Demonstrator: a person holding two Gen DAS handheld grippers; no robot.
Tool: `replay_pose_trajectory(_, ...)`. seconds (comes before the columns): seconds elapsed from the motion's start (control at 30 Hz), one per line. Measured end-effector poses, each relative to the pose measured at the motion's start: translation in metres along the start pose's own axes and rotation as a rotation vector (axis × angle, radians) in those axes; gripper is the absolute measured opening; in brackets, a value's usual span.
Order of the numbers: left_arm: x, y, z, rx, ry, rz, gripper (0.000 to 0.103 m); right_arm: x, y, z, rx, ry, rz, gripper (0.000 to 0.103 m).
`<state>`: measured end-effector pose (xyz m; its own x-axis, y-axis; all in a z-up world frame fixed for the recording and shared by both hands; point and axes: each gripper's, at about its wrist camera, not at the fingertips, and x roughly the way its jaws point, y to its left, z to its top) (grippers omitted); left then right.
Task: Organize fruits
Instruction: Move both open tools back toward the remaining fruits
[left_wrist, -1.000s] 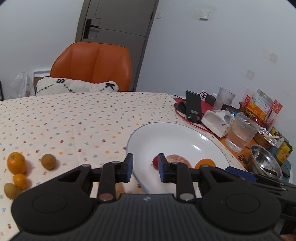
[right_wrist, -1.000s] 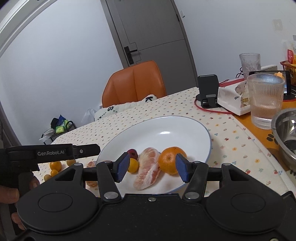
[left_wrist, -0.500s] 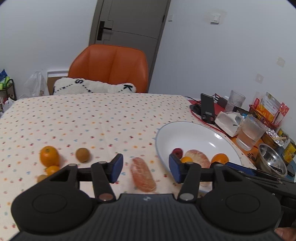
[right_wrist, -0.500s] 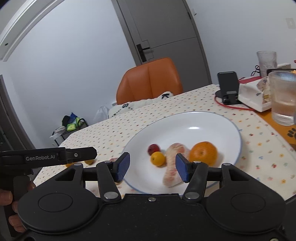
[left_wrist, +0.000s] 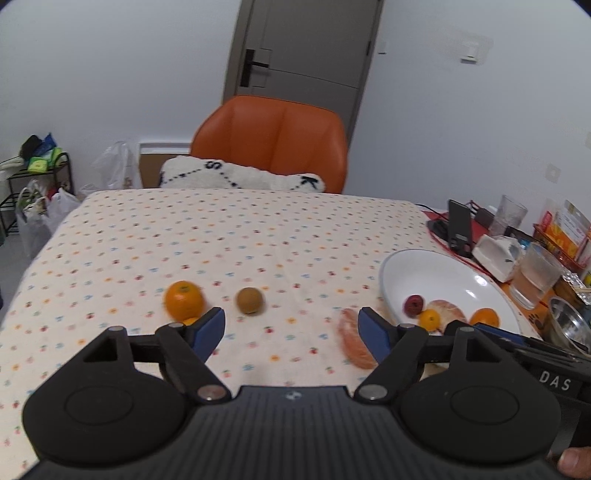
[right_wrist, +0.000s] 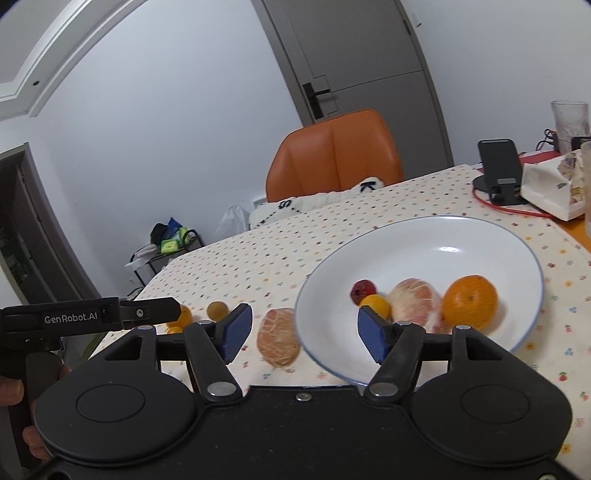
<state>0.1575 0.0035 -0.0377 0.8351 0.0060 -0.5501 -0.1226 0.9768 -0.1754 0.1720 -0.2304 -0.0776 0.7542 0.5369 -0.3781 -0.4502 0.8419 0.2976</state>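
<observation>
Left gripper (left_wrist: 291, 328): spread, empty | right gripper (right_wrist: 303, 330): spread, empty | peeled pink citrus segment (right_wrist: 279, 336): on cloth beside white round plate (right_wrist: 517, 243)

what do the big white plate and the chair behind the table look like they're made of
White plate: probably glazed ceramic; it is glossy, shows a bright light reflection, and has a thin blue line around the rim. Melamine can't be ruled out.

Orange chair: the back looks like smooth leather or faux leather over padding; it has a soft sheen and stitched seams dividing it into panels. Which of the two, the pictures don't tell.
</observation>
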Motion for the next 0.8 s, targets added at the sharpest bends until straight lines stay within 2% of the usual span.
replay_pose_trajectory(0.5, -0.008, 0.04, -0.012, -0.057, 0.008, 0.064, 0.079, 0.019, 0.027, -0.006, -0.06, 0.047, 0.034, 0.064)
replay_pose_trajectory(0.8, 0.0, 0.06, -0.017, -0.088, 0.01, 0.075, 0.079, 0.035, 0.046, -0.013, -0.101, 0.078, -0.001, 0.063)
